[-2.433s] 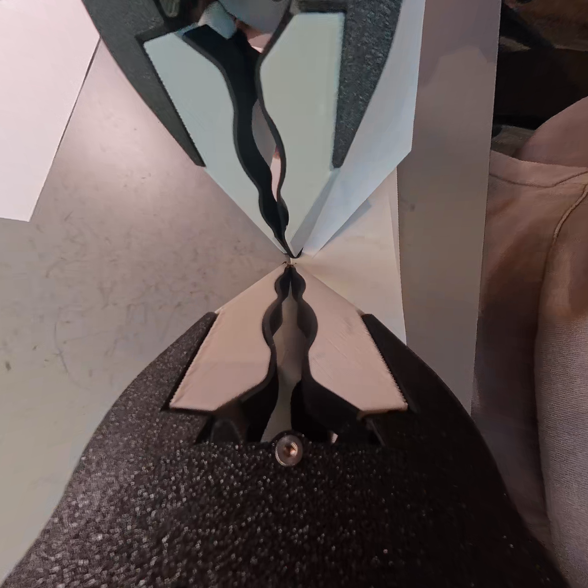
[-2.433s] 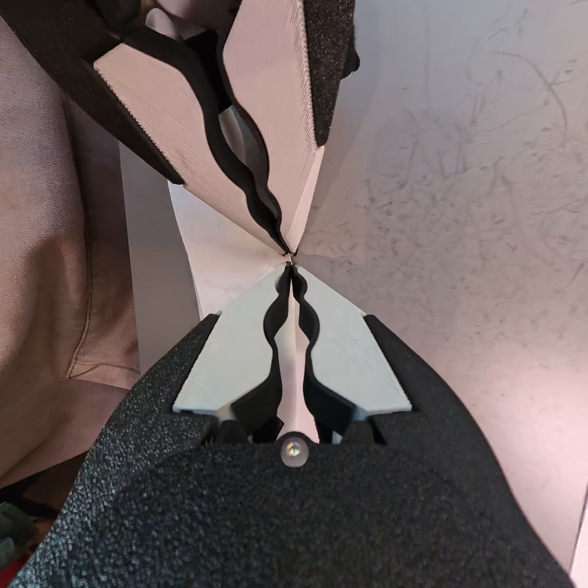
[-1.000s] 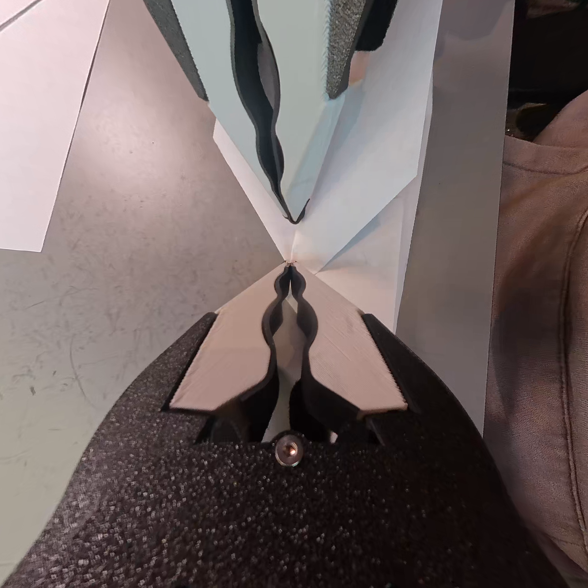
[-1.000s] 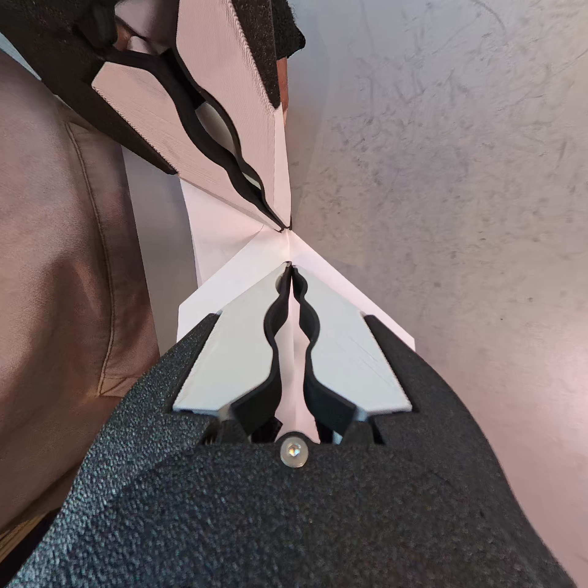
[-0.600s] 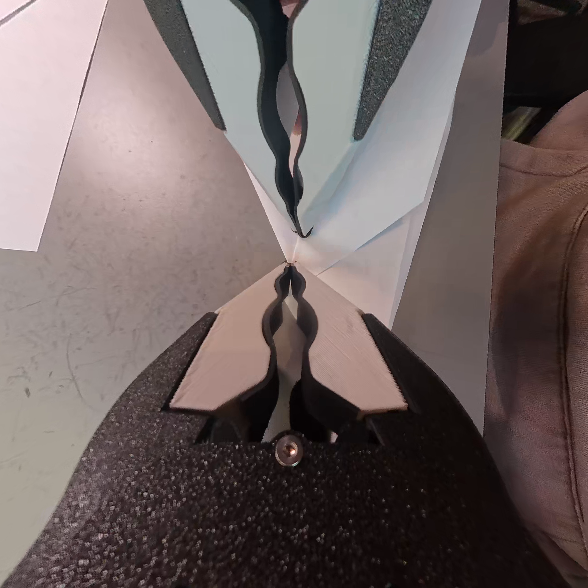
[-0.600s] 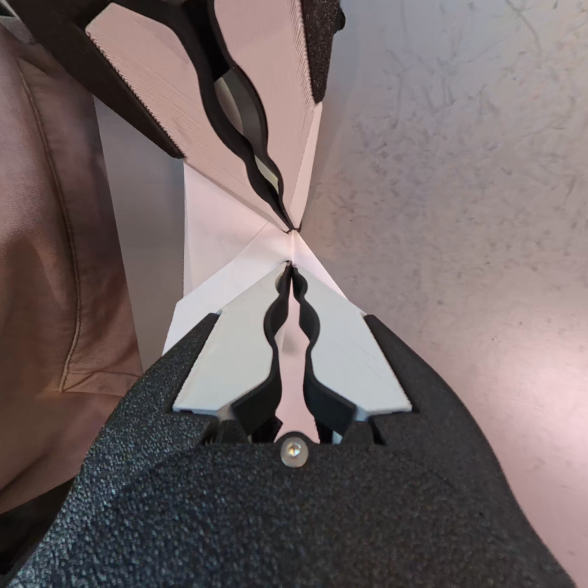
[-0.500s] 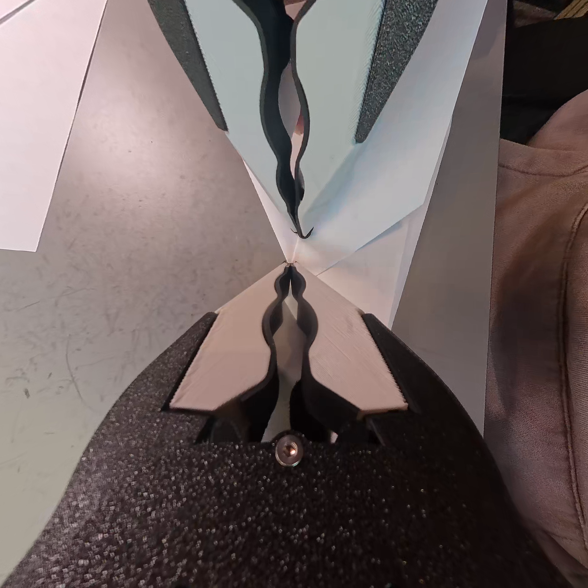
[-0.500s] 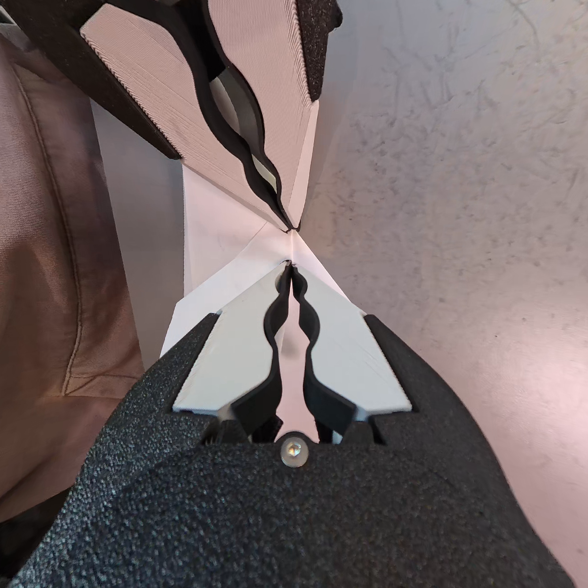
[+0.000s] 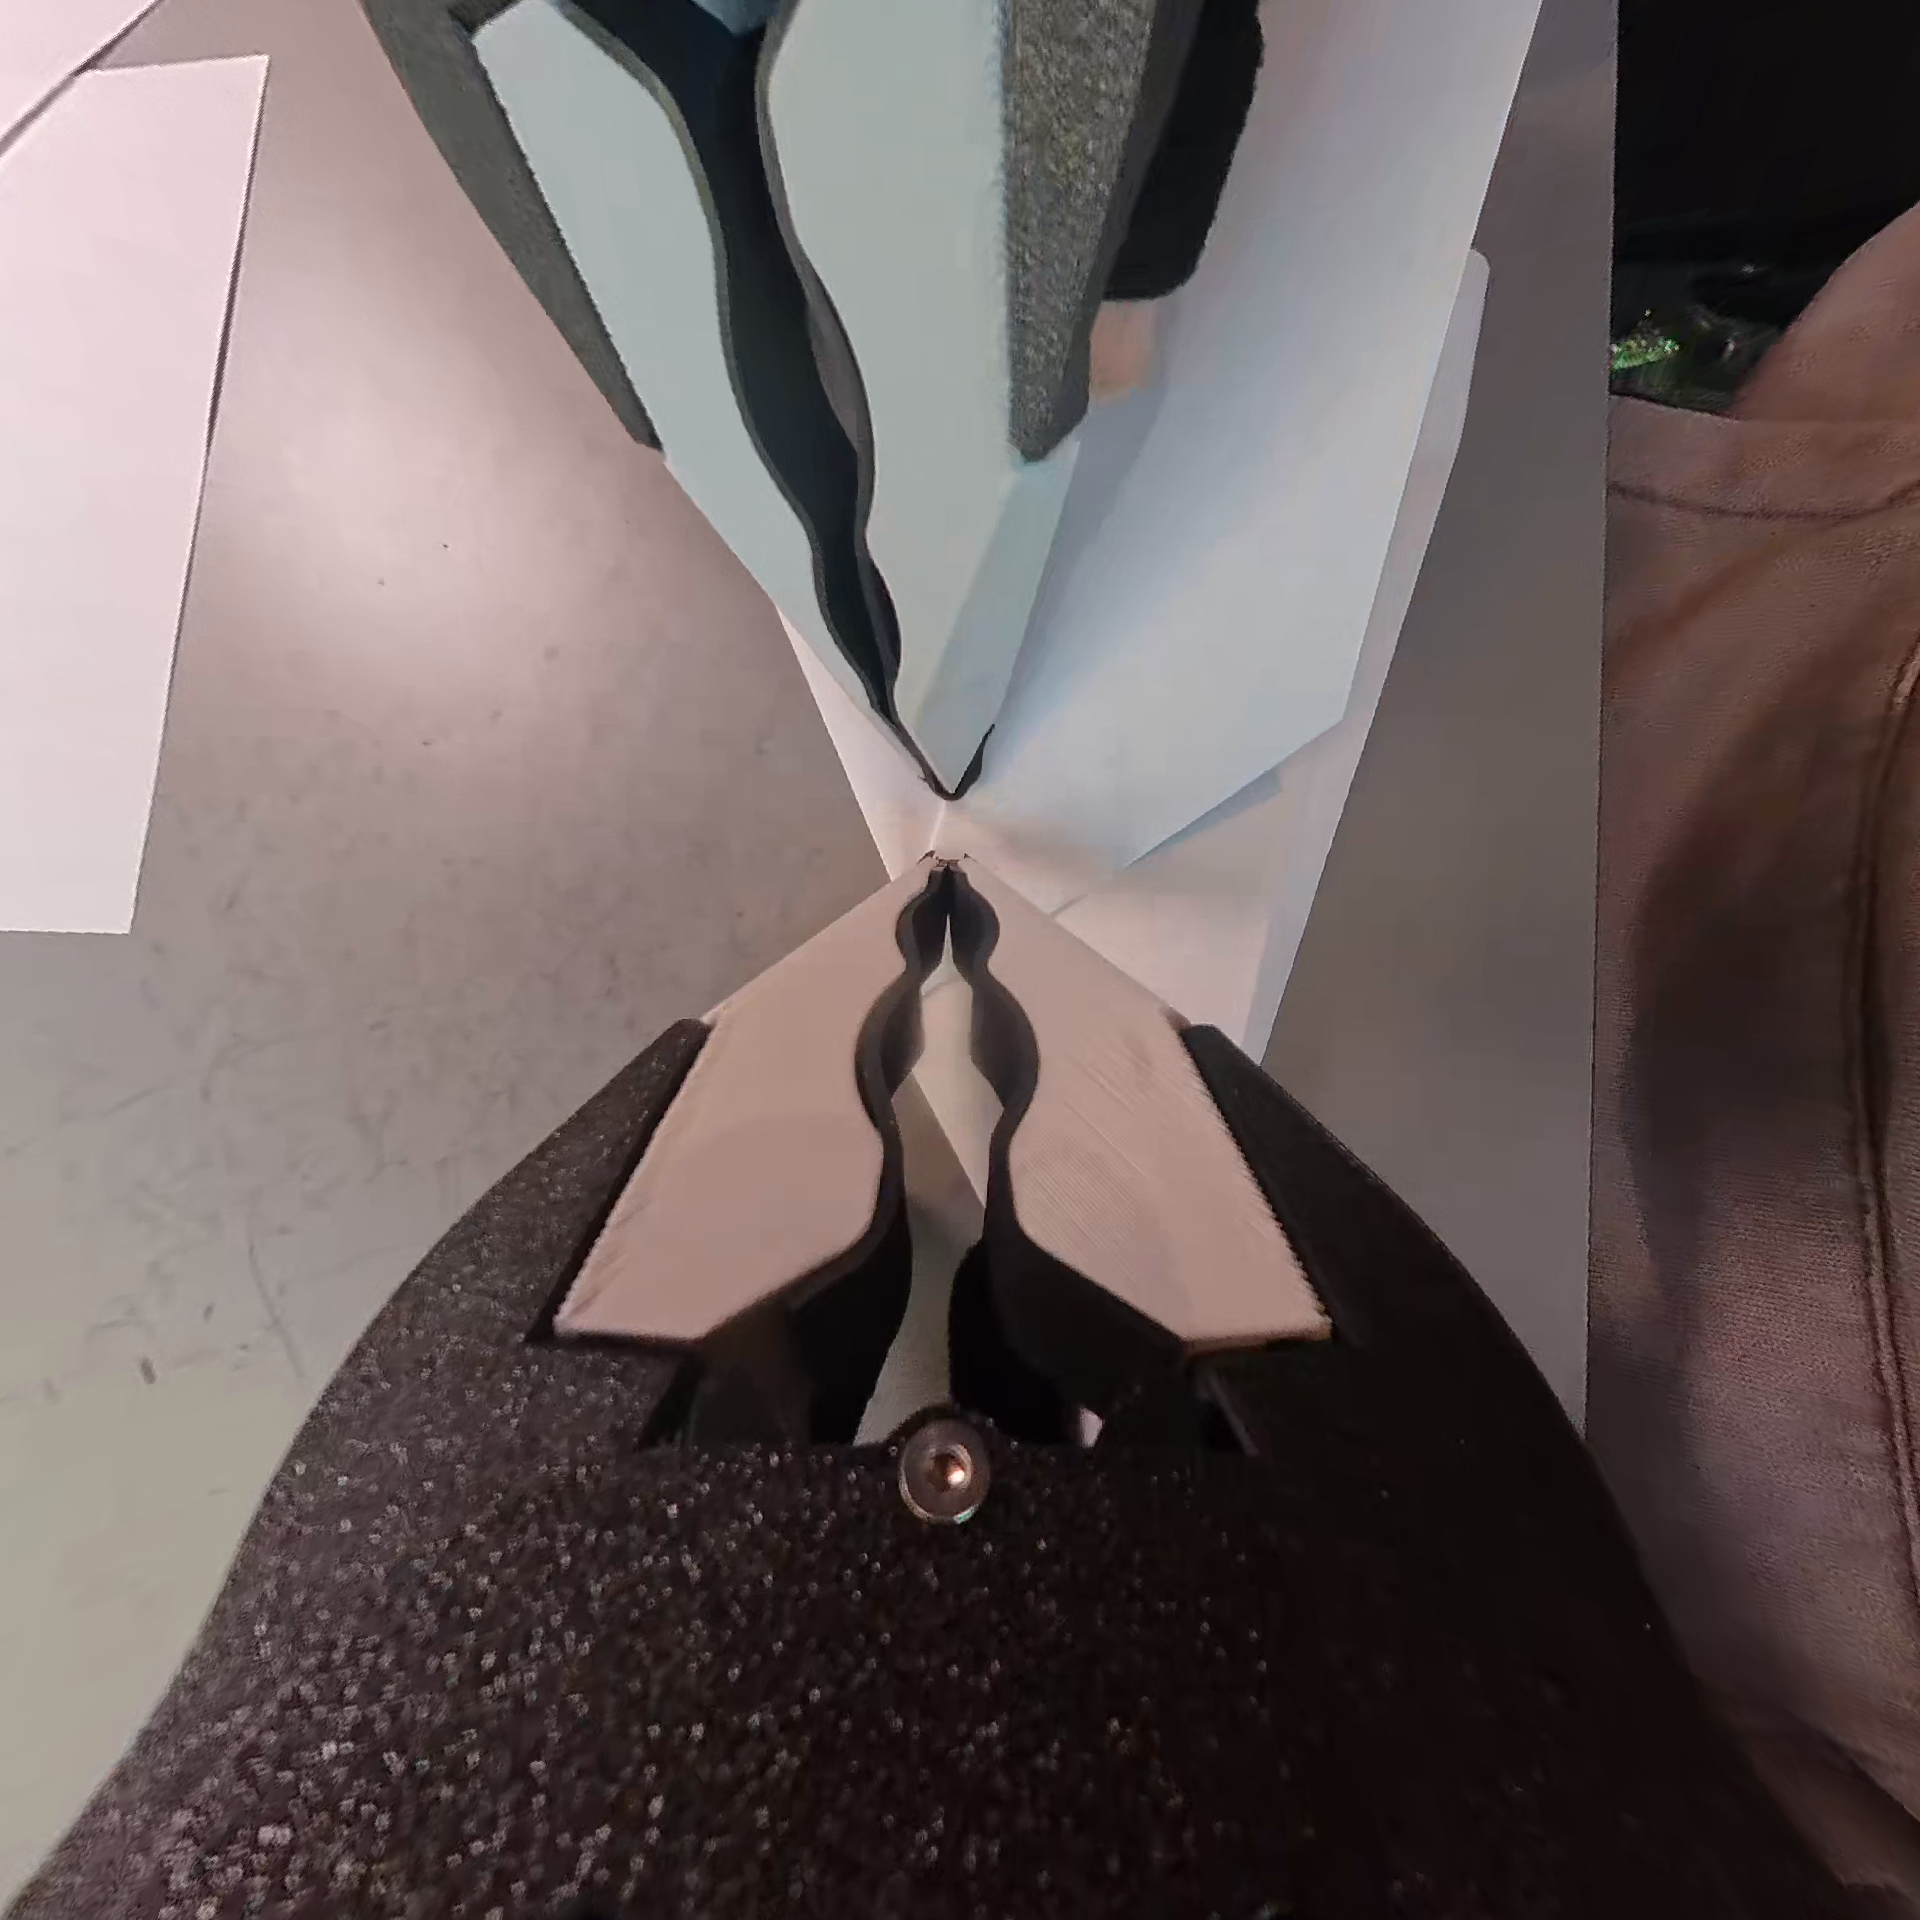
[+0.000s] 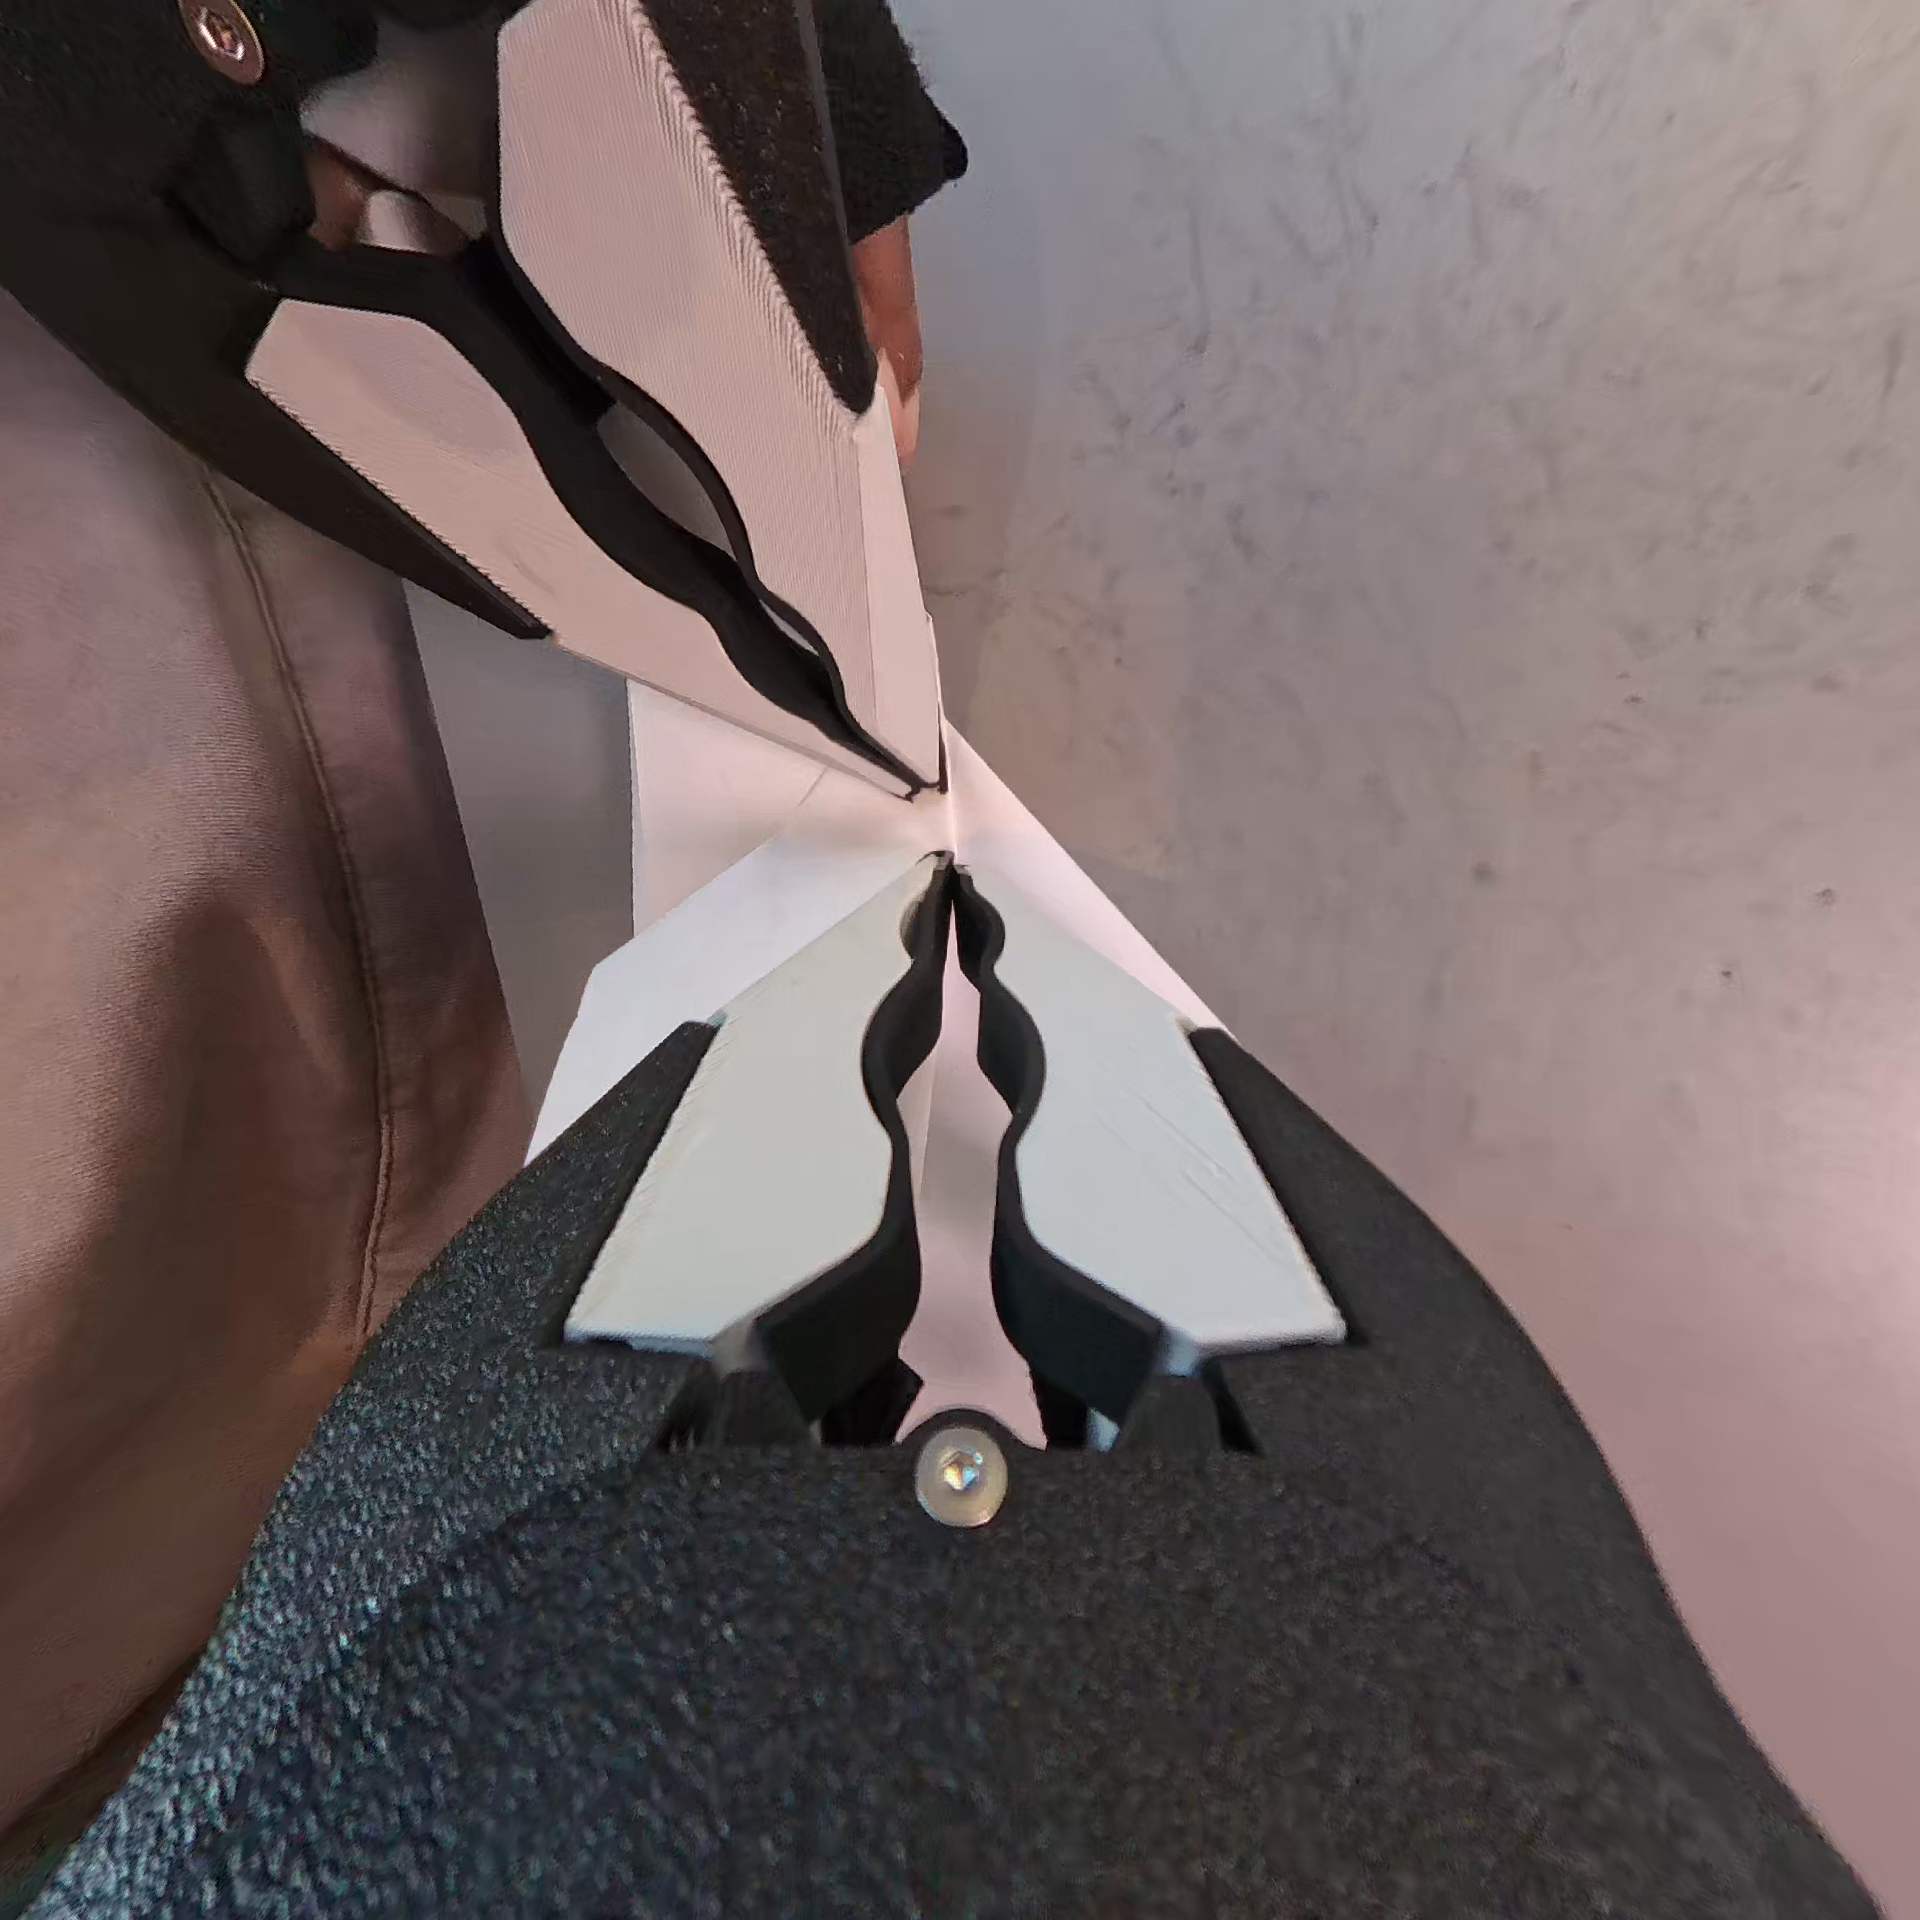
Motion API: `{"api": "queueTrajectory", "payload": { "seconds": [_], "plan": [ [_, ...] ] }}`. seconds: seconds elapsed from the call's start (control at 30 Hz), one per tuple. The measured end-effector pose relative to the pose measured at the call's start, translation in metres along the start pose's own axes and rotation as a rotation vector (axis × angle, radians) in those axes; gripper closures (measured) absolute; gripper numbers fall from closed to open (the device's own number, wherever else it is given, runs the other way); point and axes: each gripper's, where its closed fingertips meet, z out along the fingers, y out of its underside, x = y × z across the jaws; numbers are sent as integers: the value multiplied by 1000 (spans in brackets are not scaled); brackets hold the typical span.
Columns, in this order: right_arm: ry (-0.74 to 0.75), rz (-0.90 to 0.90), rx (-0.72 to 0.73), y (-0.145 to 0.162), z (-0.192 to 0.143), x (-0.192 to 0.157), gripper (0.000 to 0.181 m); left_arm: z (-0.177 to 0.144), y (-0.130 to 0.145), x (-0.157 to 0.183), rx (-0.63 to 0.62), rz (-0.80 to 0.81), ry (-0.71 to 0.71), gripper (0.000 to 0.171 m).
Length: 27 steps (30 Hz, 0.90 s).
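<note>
A folded white paper (image 9: 1195,675) is held in the air over a scratched grey table (image 9: 416,727), near its front edge. My left gripper (image 9: 945,862) is shut on the paper's crease, and paper shows between its fingers. My right gripper (image 9: 945,792) faces it tip to tip from above, a short gap of paper away, and is also shut on the paper. In the right wrist view my right gripper (image 10: 948,862) pinches the paper (image 10: 686,956), and the left gripper (image 10: 923,790) comes in from the upper left. A hand shows behind each far gripper.
A second flat white sheet (image 9: 94,499) lies on the table at the far left. The table's pale front edge strip (image 9: 1455,1039) runs beside a person's brown garment (image 9: 1766,935), which also shows in the right wrist view (image 10: 156,935). Both grippers' tips are close together, under 4 cm apart.
The two grippers' tips touched 2.4 s ago and have drawn a little apart along the crease. Both stay shut on the paper. The far gripper has tilted in each view.
</note>
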Motion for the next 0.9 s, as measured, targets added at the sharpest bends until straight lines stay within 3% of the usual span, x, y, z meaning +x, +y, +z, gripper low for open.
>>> {"api": "queueTrajectory", "payload": {
  "seconds": [0.5, 0.7, 0.9],
  "plan": [
    [141, -143, -58, 12, -1, -2, 181, 0, 1, 0, 12, -35, -15, 171],
    [175, -158, -24, 12, -1, -2, 181, 3, -11, -1, 44, -120, 62, 171],
    [174, -115, 3, 14, -3, -3, 181, 8, -8, 1, 17, 17, 0, 171]
  ]
}}
